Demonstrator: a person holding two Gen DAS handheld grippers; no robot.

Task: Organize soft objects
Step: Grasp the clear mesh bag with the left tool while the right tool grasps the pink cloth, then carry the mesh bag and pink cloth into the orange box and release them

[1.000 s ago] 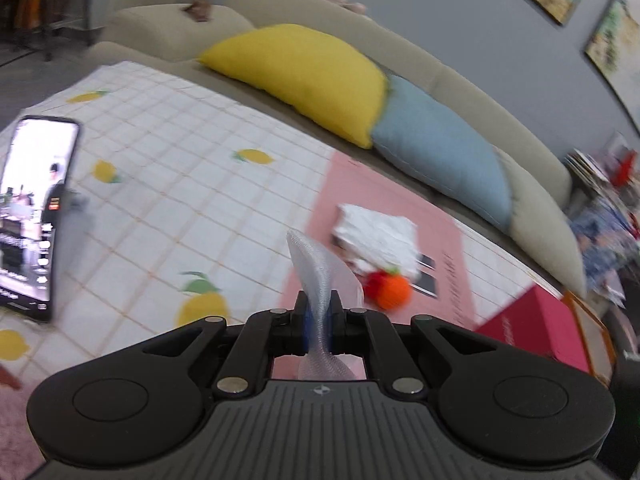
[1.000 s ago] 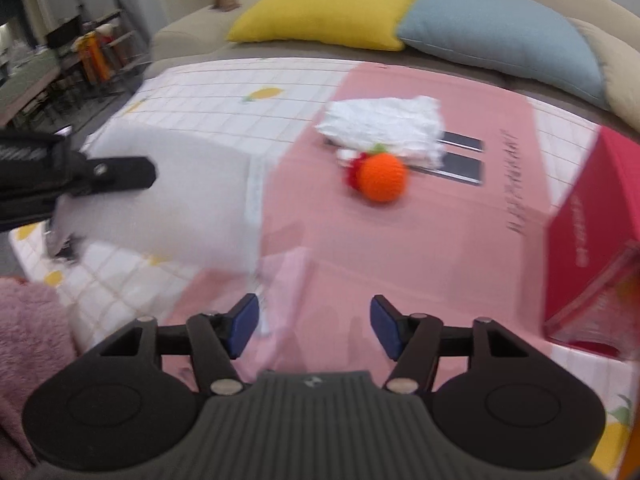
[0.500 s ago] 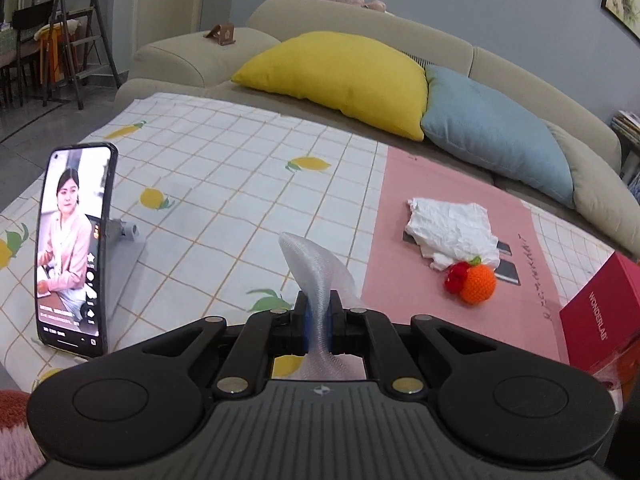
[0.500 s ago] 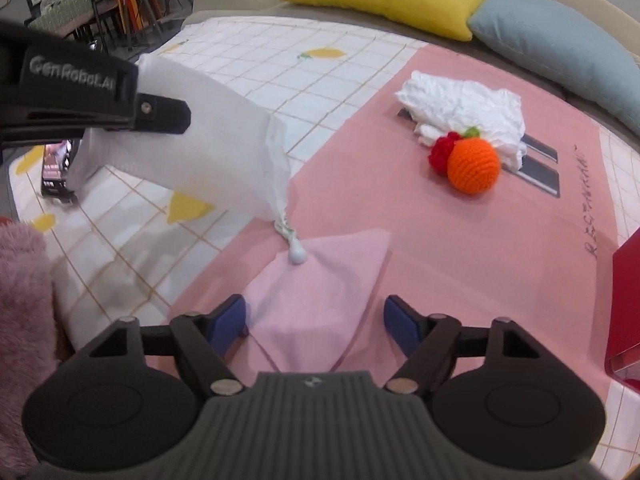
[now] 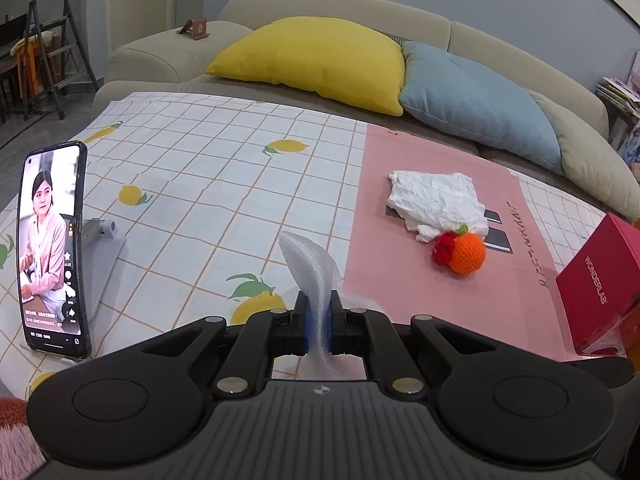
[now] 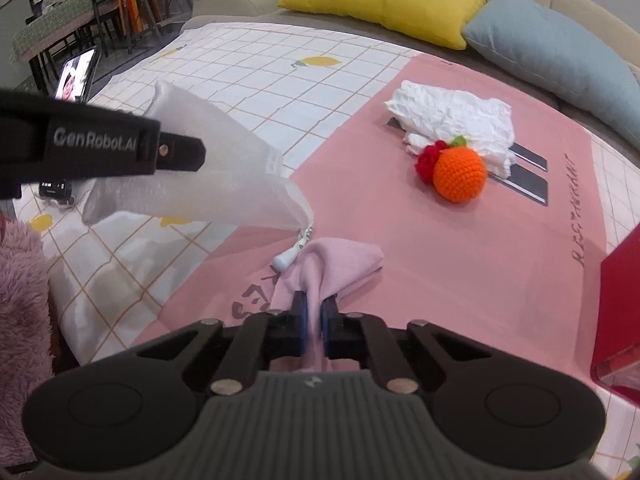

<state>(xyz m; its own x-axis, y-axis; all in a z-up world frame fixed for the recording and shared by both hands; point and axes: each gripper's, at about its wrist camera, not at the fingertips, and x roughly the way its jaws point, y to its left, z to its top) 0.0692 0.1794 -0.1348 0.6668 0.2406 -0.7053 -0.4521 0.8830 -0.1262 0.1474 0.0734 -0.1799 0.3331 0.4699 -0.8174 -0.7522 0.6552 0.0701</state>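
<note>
My left gripper [image 5: 318, 312] is shut on the rim of a white mesh drawstring bag [image 5: 310, 268], which it holds above the table. From the right wrist view the bag [image 6: 208, 176] hangs from that left gripper [image 6: 188, 154] with its mouth and cord end [image 6: 282, 262] drooping over a folded pink cloth [image 6: 340, 264]. My right gripper [image 6: 314, 312] is shut on the near edge of this pink cloth, which lies on the pink mat [image 6: 460, 248]. Farther back on the mat sit an orange crocheted ball [image 6: 460, 178] with a red knitted piece and a crumpled white cloth [image 6: 452, 114].
A phone [image 5: 52, 248] stands upright on a grey stand at the left. A red box [image 5: 600, 280] stands at the right edge. A sofa with a yellow cushion [image 5: 316, 62] and a blue cushion [image 5: 476, 100] runs behind. Pink fluffy fabric [image 6: 20, 292] lies at the near left.
My right gripper came down over the pink cloth with its jaws open and has closed on the cloth's near edge. The left gripper kept hold of the bag and rolled level.
</note>
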